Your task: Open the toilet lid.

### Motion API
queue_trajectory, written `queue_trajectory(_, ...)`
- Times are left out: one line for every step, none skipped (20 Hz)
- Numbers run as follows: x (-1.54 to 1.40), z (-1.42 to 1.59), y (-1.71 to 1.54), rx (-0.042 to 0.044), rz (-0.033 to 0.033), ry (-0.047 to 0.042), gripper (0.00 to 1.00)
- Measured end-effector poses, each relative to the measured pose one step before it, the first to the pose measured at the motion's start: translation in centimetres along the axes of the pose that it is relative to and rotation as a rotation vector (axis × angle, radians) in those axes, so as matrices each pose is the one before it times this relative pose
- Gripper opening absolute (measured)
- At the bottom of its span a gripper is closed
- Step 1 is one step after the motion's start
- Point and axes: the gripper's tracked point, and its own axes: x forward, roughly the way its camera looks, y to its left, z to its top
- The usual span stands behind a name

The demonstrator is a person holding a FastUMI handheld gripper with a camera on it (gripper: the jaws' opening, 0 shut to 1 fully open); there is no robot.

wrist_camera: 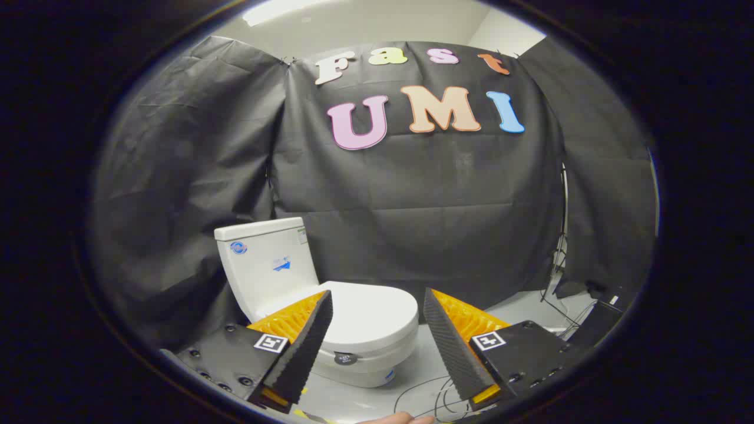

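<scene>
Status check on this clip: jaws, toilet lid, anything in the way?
Gripper open, jaws spread wide, holding nothing. Toilet lid down, shut, just ahead between the jaws. Cables on floor below; path to lid looks clear.

The toilet (330, 306) stands on the floor (512, 312), close in front of the booth's cloth wall (412, 194). Its tank (265, 265) is at the back left, against the cloth, and the closed lid (368, 315) lies on the bowl, reaching forward and to the right. The gripper (377, 335) is before the toilet with its fingers (306, 347) spread apart; the lid's front edge sits between and just beyond them. Some cables (430, 397) lie on the floor to the right of the bowl, near the right finger.
</scene>
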Motion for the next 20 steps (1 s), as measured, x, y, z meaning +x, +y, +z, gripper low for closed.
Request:
queue_trajectory(-0.001,-0.132,-0.102,0.00062,-0.00149,0.00106,0.98)
queue_trajectory(-0.025,0.031,-0.218,0.00056,-0.00345,0.00197,0.98)
queue_trajectory(0.039,-0.134,0.012,0.00188,0.00061,0.00152,0.98)
queue_trajectory(-0.014,0.005,0.042,-0.00067,0.00011,0.0001,0.98)
queue_trajectory(-0.079,-0.023,0.018,-0.00164,0.00011,-0.00075,0.98)
queue_trajectory(-0.048,0.064,-0.006,-0.00146,0.00063,-0.00168,0.98)
queue_trajectory(-0.058,-0.118,0.047,-0.00232,-0.00063,-0.00064,0.98)
queue_trajectory(0.08,-0.031,-0.101,-0.0014,-0.00281,0.00159,0.98)
queue_trajectory(-0.004,-0.099,-0.01,0.00139,0.00158,0.00088,0.98)
queue_trajectory(-0.023,-0.021,0.116,-0.00005,0.00287,0.00087,0.98)
queue_trajectory(0.025,-0.089,0.11,-0.0019,0.00045,-0.00109,0.98)
queue_trajectory(0.027,-0.041,0.066,0.00078,0.00203,-0.00137,0.98)
queue_trajectory(0.179,-0.035,0.014,0.00352,0.00126,0.0007,0.98)
queue_trajectory(0.148,-0.003,0.125,0.00611,0.00375,-0.00092,0.98)
queue_trajectory(0.17,-0.119,0.204,0.00509,0.00517,-0.0005,0.98)
queue_trajectory(0.205,-0.267,0.034,0.00227,0.00148,0.00775,0.98)
queue_trajectory(0.19,-0.39,0.022,0.00249,0.00155,0.00877,0.98)
queue_trajectory(0.214,-0.176,0.132,0.00293,0.00156,0.00433,0.98)
queue_trajectory(0.143,-0.05,0.178,0.00543,0.00523,-0.00005,0.98)
queue_trajectory(0.304,0.09,0.164,0.00542,0.00374,-0.00536,0.98)
